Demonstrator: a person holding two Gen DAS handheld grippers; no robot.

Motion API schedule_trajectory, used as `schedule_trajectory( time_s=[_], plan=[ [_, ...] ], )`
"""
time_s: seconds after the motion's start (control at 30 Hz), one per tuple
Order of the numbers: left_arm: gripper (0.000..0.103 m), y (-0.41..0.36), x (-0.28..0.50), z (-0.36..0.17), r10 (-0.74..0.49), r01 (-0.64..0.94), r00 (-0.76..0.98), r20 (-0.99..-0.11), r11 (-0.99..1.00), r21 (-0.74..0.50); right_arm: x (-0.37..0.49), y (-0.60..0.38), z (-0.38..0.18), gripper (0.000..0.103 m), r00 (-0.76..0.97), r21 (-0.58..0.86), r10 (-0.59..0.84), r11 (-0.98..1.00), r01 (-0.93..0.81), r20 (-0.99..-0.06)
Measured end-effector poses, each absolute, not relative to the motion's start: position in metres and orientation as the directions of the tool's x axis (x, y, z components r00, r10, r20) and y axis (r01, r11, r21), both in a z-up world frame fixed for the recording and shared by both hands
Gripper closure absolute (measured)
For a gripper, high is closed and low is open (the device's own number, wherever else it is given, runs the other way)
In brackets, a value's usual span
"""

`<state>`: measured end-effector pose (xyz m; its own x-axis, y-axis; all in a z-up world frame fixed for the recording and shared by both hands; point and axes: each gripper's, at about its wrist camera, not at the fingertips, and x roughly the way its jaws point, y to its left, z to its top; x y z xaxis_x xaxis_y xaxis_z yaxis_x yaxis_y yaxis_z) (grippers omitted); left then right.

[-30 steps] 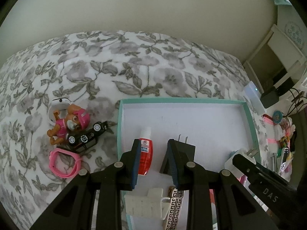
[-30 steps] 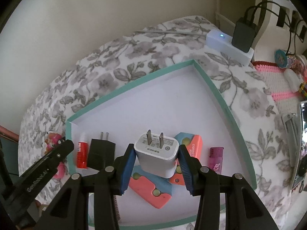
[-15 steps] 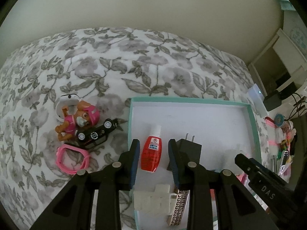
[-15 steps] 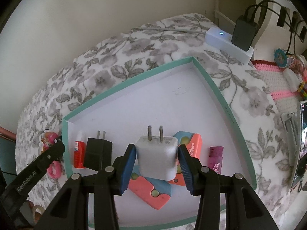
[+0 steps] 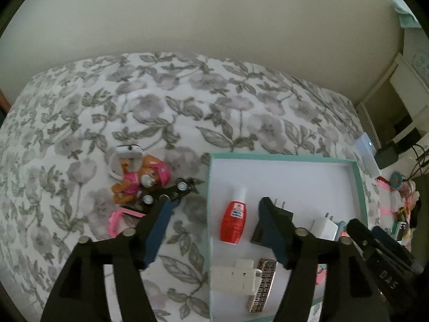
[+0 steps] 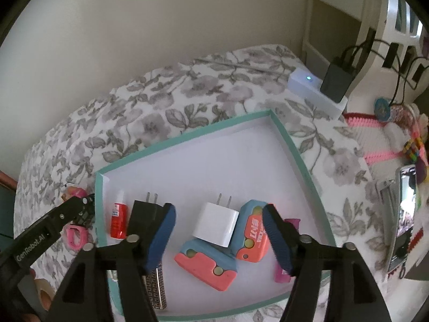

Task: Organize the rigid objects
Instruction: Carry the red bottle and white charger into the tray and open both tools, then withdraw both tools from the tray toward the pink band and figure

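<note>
White charger [image 6: 215,224] lies in the teal tray [image 6: 187,138], near the front edge, leaning on two pink-and-blue cases [image 6: 206,264]. A moment ago the right gripper [image 6: 218,237] squeezed it; now the jaws are opening and stand apart from its sides, so it lies loose between them. The left gripper [image 5: 218,230] has let go too. Its jaws are opening, with the red bottle [image 5: 233,221] loose between them and the black charger [image 5: 270,222] by its right finger. Only the left view shows the whole toy dog [image 5: 142,178] and black toy car [image 5: 167,191] on the flowered bed [image 5: 174,112] beside the tray's left edge. Only the right view shows the purple lighter [image 6: 284,271].
</note>
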<state>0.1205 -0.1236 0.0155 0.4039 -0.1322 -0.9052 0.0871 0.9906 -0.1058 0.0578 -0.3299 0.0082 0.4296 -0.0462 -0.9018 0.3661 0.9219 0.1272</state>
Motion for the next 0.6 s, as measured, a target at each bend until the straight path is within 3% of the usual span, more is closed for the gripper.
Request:
schedule_trajectory(
  time_s=[0.1, 0.2, 0.3, 0.4, 0.6],
  plan=[
    [0.029, -0.118, 0.120, 0.020, -0.120, 0.074, 0.418, -0.900, 0.992, -0.098, 0.057, -0.328, 0.013, 0.018, 0.441, 0.121, -0.055, 0.925, 0.361, -0.896],
    [0.018, -0.114, 0.120, 0.022, -0.096, 0.057, 0.432, -0.897, 0.995, -0.079, 0.057, -0.326, 0.014, 0.012, 0.445, 0.116, -0.057, 0.928, 0.353, -0.894],
    [0.017, -0.111, 0.121, 0.022, -0.078, 0.043, 0.435, -0.897, 0.997, -0.066, 0.057, -0.324, 0.014, 0.010, 0.446, 0.113, -0.058, 0.931, 0.347, -0.893],
    [0.017, -0.109, 0.121, 0.021, -0.065, 0.033, 0.440, -0.896, 0.998, -0.056, 0.057, -0.323, 0.014, 0.001, 0.450, 0.108, -0.064, 0.932, 0.346, -0.891],
    [0.016, -0.105, 0.120, 0.024, -0.050, 0.009, 0.466, -0.883, 0.999, -0.052, 0.057, -0.322, 0.016, 0.000, 0.460, 0.112, -0.059, 0.935, 0.336, -0.886]
  ],
)
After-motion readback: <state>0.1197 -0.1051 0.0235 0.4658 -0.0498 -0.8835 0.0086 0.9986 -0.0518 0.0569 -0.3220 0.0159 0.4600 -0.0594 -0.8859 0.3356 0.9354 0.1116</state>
